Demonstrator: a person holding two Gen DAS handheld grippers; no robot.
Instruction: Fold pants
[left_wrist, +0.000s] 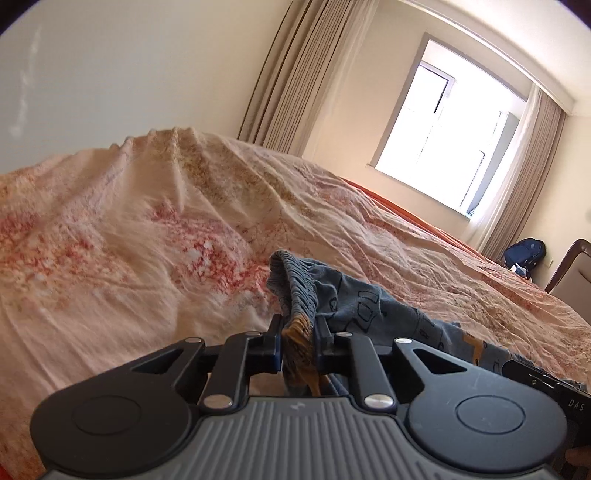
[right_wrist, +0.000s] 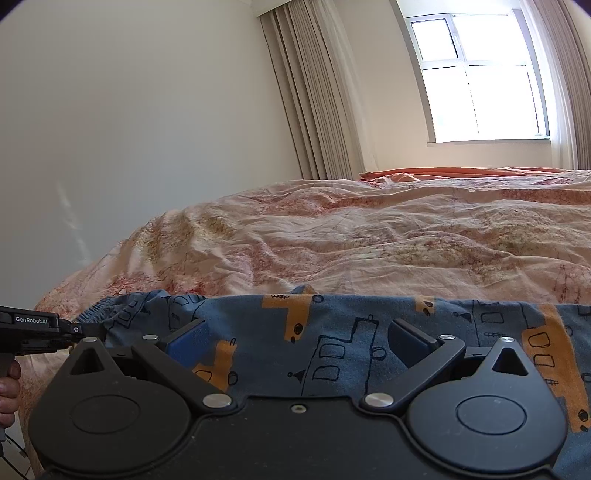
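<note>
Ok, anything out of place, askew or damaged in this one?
Nothing damaged or spilled. The blue pants lie rumpled on the wrinkled bedspread, waistband bunched where the left claw is clamped on it. The right claw is open over the fabric. Normal for a fold in progress.

My left wrist camera sits low over the bed (left_wrist: 147, 229), tilted, facing the window (left_wrist: 443, 140). My right camera looks level across the pants (right_wrist: 332, 343), close. Both share bedspread, curtain (right_wrist: 314, 92) and window.
</note>
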